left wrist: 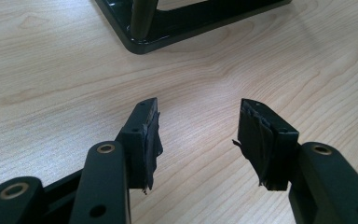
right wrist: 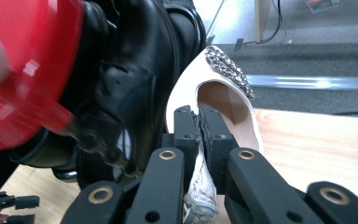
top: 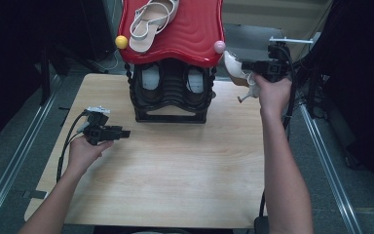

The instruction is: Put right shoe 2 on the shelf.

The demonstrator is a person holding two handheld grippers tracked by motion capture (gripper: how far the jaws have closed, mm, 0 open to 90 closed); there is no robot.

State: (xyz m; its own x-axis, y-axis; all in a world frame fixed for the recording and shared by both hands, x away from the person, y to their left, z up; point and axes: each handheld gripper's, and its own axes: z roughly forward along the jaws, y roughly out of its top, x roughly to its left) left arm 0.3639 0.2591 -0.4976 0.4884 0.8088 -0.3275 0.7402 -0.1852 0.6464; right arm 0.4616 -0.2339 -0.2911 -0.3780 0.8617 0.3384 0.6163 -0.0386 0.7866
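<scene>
**Heeled shoe held up at the rack's right side**

Wood-grain table [top: 175,165] with dark floor and metal rails on both sides; a black shoe rack [top: 171,92] stands at its far middle, topped by a red wavy shelf [top: 190,34].

Your right gripper [right wrist: 199,116] is closed on the side wall of a pale high-heeled shoe [right wrist: 223,100], the jaws pinching the thin upper at the opening. A grip on the rim leaves the sole and heel free, so the shoe can be set down flat without the jaws getting in the way. In the high view the shoe [top: 233,66] hangs clear of the table, just beside the rack's right post and the pink knob [top: 219,47], its slim heel pointing down. The jewelled trim [right wrist: 228,70] marks the toe, which faces away from you, towards the rack.

One strappy sandal [top: 151,22] already lies on the red shelf, left of centre; the right half is bare. Judgement: the heeled shoe is meant for that bare part, hence the raised hold at shelf level. Dark shoes [top: 151,83] occupy the lower tier.

Your left gripper [top: 108,131] rests low over the table, well apart from the rack, jaws wide and nothing between them [left wrist: 198,135]. It seems parked, out of the right arm's path.

Risk: the knob sits close to the shoe's path.
</scene>
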